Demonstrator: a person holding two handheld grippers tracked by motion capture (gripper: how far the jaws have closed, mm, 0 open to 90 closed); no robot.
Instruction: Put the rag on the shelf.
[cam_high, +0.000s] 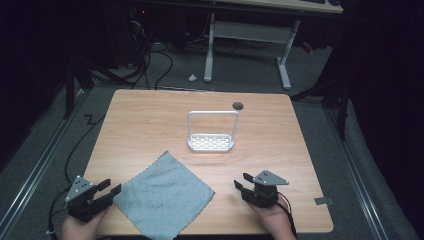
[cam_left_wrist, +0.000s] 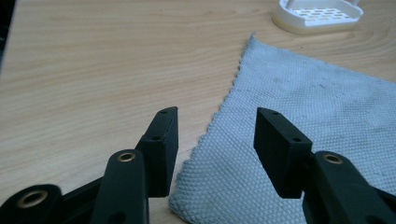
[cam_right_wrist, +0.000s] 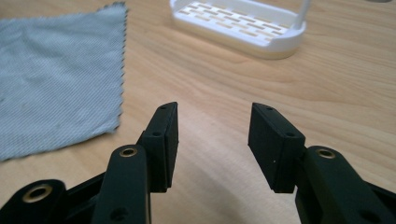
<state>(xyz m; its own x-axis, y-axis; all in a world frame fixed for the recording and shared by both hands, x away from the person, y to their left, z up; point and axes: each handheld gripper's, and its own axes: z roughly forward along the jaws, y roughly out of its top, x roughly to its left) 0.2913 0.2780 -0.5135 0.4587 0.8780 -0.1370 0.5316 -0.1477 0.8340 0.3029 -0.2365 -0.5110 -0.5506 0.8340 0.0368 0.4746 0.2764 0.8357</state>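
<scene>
A grey cloth (cam_high: 162, 195) lies flat on the wooden table (cam_high: 145, 125), turned like a diamond near the front edge. Behind it stands a white slotted rack (cam_high: 211, 142) with a tall hoop handle. My left gripper (cam_high: 111, 189) sits at the front left, open, its tips just over the cloth's left corner (cam_left_wrist: 219, 140) with nothing pinched. My right gripper (cam_high: 241, 183) rests at the front right, open over bare wood (cam_right_wrist: 215, 140), a little to the right of the cloth (cam_right_wrist: 56, 79). The rack (cam_right_wrist: 243, 23) lies ahead of it.
A small dark round hole (cam_high: 238, 105) sits near the table's far edge. A grey tag (cam_high: 323, 201) lies at the front right corner. Beyond the table are a white desk frame (cam_high: 250, 35) and cables (cam_high: 150, 65) on the floor.
</scene>
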